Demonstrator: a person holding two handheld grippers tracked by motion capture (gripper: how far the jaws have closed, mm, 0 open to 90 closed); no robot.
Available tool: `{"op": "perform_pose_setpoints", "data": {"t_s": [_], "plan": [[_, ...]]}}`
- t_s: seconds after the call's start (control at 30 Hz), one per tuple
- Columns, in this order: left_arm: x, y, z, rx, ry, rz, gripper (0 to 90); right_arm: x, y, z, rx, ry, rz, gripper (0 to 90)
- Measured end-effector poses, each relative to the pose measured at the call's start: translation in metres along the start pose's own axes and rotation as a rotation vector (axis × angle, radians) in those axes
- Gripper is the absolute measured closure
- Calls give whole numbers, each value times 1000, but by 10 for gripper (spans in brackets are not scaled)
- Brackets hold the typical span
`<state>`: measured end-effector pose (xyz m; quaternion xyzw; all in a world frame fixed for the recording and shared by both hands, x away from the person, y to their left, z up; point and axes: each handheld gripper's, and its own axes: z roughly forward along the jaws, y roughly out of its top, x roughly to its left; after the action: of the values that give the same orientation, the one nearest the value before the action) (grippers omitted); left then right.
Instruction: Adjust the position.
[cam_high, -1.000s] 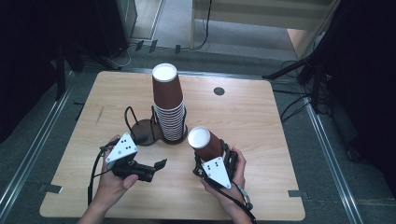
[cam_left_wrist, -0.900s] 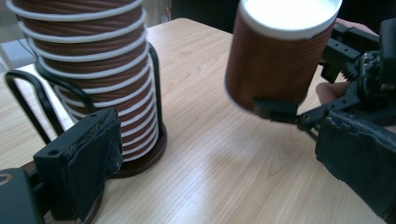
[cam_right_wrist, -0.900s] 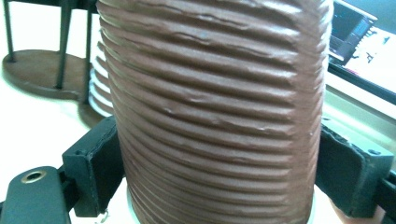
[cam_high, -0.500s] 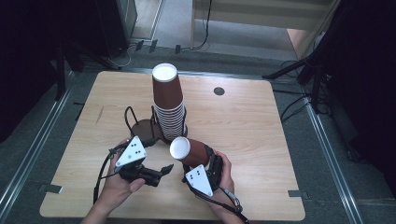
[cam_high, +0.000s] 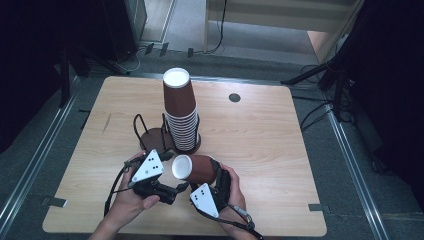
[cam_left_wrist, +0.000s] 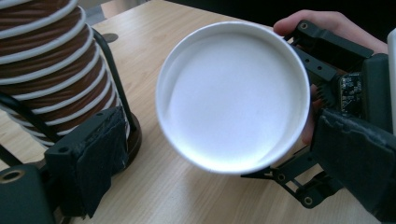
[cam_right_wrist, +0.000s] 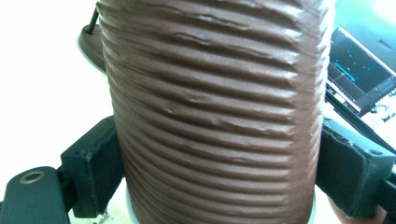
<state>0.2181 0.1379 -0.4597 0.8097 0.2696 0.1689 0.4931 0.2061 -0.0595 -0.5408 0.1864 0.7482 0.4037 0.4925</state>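
A brown ribbed paper cup lies on its side just above the table, its white round end turned toward my left gripper. My right gripper is shut on its wall, a pad pressing each side. My left gripper faces that white end from the left. Its jaws stand open either side of the end without touching it, and they have just been closing a little. A hand holds each gripper.
A tall stack of upside-down brown cups stands in a wire holder mid-table, close behind both grippers. A second round holder base with wire loops sits to its left. A small dark disc lies farther back. The table's front edge is near.
The right gripper has tipped the cup from upright onto its side and carried it left toward the left gripper. The left gripper has swung round to face it.
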Motion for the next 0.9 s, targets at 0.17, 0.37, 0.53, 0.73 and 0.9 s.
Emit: {"op": "perform_pose_setpoints", "data": {"t_s": [0.17,0.37,0.53,0.73,0.9], "plan": [[-2,1,2,17,-8,6,61,5,0,0,-10,16,-47,115],[-1,0,4,45,-14,-6,62,9,0,-1,-22,32,-58,113],[-3,0,4,52,8,11,146,10,0,0,-18,23,-72,111],[-3,0,5,67,3,12,172,11,0,-1,-22,26,-84,107],[-2,-1,2,22,-32,-5,224,11,-1,0,-23,8,-74,93]]}}
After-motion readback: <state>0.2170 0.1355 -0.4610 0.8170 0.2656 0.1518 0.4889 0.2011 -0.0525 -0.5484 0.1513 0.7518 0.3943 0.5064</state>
